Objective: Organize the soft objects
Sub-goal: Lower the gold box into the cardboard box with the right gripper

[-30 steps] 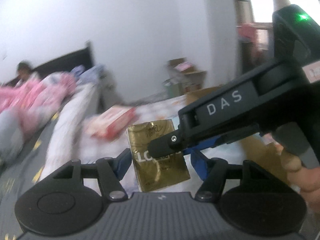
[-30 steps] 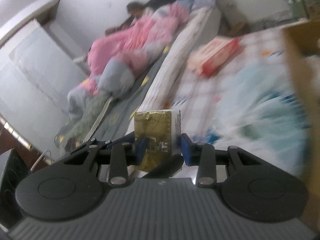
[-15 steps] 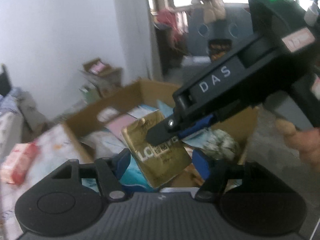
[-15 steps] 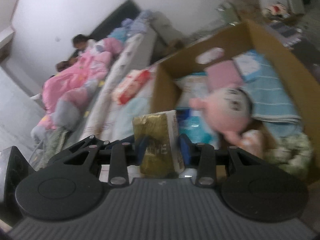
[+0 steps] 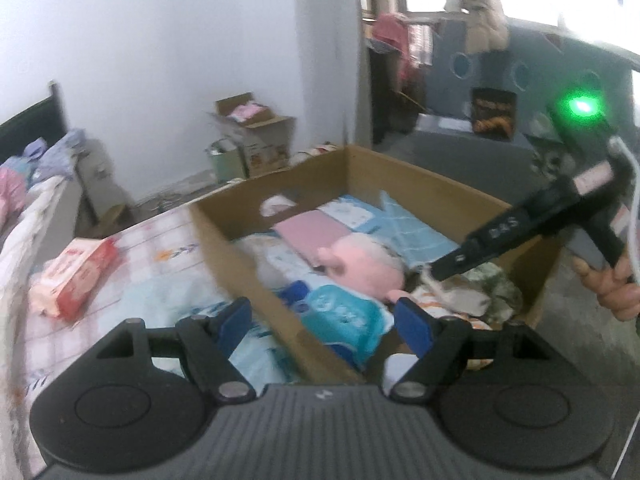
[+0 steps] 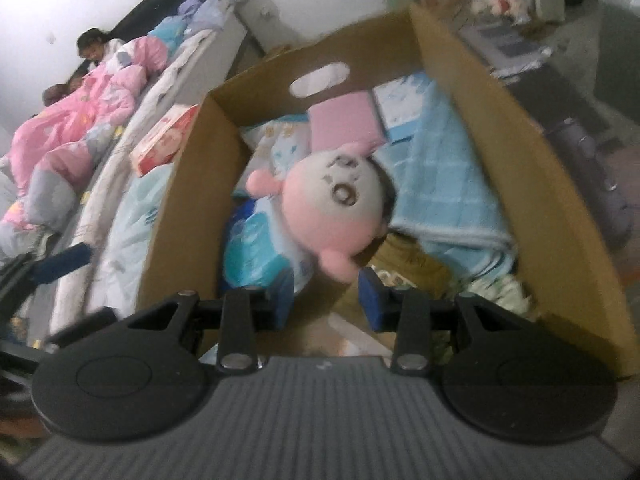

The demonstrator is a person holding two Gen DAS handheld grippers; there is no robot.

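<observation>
plush toy [image 6: 340, 208]: body hidden behind head | cardboard box [image 6: 520, 152]: near wall hidden by tool

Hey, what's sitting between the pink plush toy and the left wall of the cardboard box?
In the right wrist view, a light blue plastic-wrapped pack lies between the pink plush toy and the left wall of the cardboard box, partly tucked under the toy.

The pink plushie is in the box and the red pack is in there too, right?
Not quite. The plushie is in the box, but the red pack is not. It lies outside, on the bed beside the box's left wall. The right wrist view shows this.
</observation>
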